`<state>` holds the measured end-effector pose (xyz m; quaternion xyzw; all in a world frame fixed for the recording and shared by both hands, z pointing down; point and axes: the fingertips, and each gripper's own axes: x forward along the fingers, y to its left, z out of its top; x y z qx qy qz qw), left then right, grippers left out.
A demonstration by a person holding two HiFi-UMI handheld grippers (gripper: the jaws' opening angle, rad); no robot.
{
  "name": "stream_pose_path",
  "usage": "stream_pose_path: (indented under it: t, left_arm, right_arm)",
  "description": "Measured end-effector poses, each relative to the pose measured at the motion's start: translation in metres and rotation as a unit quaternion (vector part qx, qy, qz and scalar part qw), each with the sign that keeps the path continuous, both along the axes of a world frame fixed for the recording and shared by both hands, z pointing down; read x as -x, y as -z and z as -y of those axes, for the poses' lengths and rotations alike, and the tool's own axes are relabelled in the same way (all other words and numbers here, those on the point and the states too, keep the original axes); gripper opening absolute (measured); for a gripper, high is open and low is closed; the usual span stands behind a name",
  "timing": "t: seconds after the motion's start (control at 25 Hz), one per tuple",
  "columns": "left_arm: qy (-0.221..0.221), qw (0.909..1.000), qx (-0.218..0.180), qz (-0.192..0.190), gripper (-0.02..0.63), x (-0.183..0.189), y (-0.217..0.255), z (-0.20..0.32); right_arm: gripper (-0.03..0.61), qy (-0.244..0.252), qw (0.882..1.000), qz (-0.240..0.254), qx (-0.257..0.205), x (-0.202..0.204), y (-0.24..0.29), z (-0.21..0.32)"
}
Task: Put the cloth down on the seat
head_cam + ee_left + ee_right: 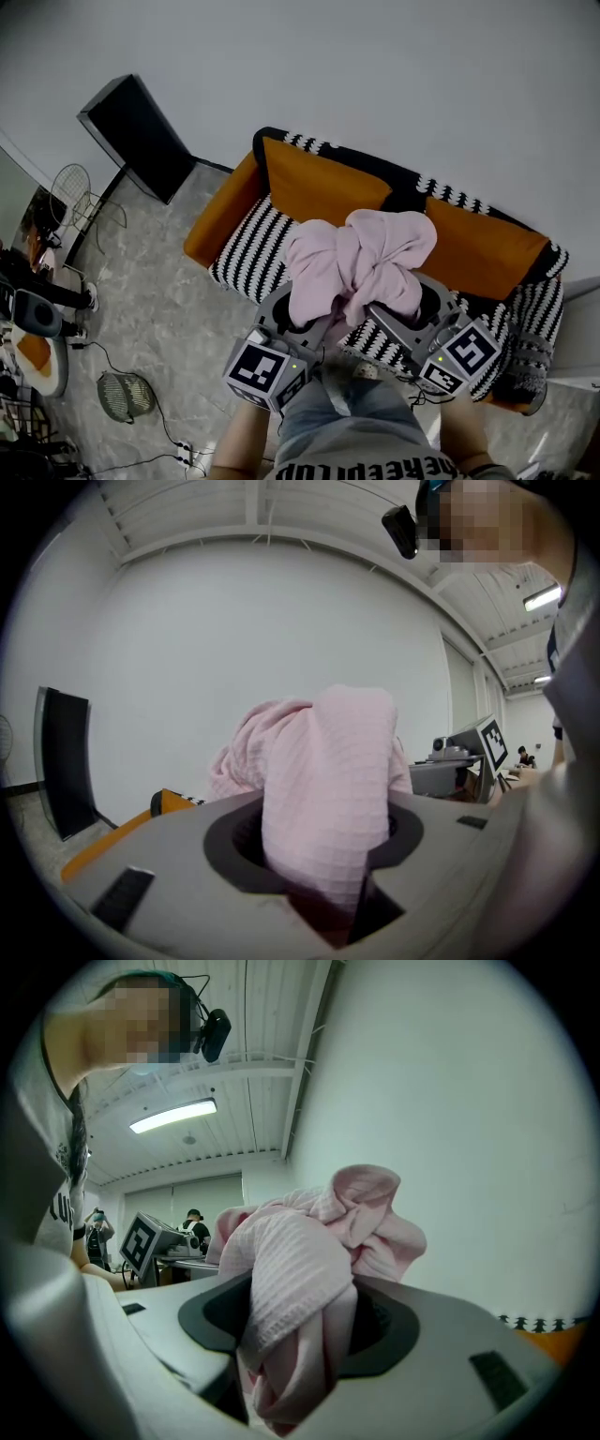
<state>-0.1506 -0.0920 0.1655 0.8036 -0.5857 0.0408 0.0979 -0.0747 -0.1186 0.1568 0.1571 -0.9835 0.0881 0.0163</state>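
Cloth [361,258]: one, pink, waffle weave, bunched into a lump. I hold it with both grippers, so it isn't on the seat yet. From the head view it hangs over the front of the striped seat [246,248].

Left gripper [298,323]: jaws spread fairly wide, clamped on a thick fold that fills the gap. Right gripper [412,319]: same, a twisted wad packed between the jaws and spilling out over the top. That's two grippers on one cloth, with the marker cubes facing the head camera.

One sofa [319,187]: orange back cushions, with a black-and-white striped cover on the seat and along the top edge.

Room: plain white wall [375,75] behind the sofa and a grey marbled floor [159,309]. One black panel [141,136] leans on the wall to the left of the sofa. One round wire fan [127,396] sits on the floor, with cables running near it.
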Motion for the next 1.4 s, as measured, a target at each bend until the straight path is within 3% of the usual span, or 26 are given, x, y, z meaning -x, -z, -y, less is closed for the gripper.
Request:
stream_pose_path:
  t: [0.44,0.64,0.88,1.4]
  left_arm:
    - [-0.087,0.9962,-0.006,0.002,0.21,0.035,-0.001,0.035]
    - [-0.138,0.9901,0.024,0.004,0.21,0.077,-0.011,0.069]
    - [-0.183,0.9821,0.044,-0.005,0.21,0.1,-0.031,0.089]
    - [-0.229,0.9704,0.075,-0.007,0.21,0.117,-0.1,0.126]
  right_arm:
    - [0.276,-0.087,0.996,-0.007,0.008,0.03,-0.001,0.02]
    - [0.276,-0.135,0.99,-0.014,0.026,0.071,-0.009,0.049]
    - [0.276,-0.179,0.983,-0.021,0.044,0.095,-0.031,0.061]
    - [0.276,-0.216,0.972,-0.047,0.085,0.111,-0.097,0.091]
